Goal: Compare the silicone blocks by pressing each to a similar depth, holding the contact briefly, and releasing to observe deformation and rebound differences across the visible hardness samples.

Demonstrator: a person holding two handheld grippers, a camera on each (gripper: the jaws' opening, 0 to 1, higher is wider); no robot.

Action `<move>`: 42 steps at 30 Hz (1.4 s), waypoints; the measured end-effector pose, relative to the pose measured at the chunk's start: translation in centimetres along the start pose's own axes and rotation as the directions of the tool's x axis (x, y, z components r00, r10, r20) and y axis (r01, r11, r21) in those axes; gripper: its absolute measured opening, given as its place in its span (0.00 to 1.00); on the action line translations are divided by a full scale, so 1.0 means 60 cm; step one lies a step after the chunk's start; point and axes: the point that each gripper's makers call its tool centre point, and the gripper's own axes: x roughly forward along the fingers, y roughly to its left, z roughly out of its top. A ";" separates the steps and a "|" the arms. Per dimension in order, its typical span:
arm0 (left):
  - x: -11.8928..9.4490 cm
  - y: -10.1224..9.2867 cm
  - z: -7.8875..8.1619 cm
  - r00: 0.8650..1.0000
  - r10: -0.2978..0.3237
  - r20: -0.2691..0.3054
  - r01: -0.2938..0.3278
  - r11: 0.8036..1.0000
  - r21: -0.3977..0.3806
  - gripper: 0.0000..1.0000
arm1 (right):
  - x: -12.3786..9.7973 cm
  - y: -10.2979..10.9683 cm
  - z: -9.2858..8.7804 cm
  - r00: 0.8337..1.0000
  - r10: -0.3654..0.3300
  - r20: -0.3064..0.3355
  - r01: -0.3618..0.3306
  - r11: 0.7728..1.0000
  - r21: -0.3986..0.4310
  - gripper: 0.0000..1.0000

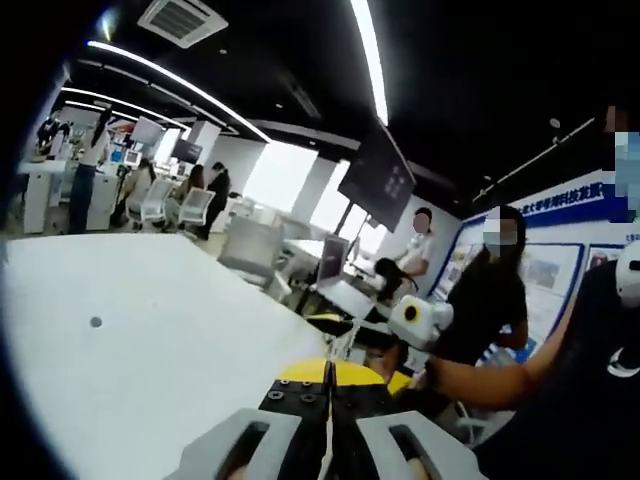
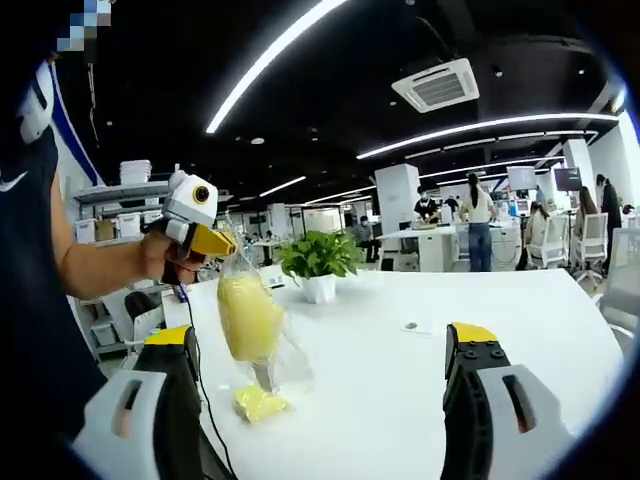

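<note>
The yellow silicone block (image 2: 249, 316) hangs inside a clear bag (image 2: 262, 340), pinched at its top by the left gripper (image 2: 222, 243); it looks soft, light and slippery through the film, so the bag neck seems the safest hold. A smaller yellow piece (image 2: 259, 403) lies on the white table (image 2: 420, 400) beneath. Both sit left of the right gripper (image 2: 320, 400), whose jaws stand wide apart and empty

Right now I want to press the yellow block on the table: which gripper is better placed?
Right. The right gripper is open and free, facing the yellow block on the table. The left gripper is shut on the hanging bag.
</note>
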 end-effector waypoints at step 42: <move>0.067 0.102 -0.198 0.993 0.116 0.029 -0.098 0.929 -0.357 0.00 | -0.120 -0.060 -0.214 0.948 -0.264 -0.175 0.276 0.960 0.042 0.97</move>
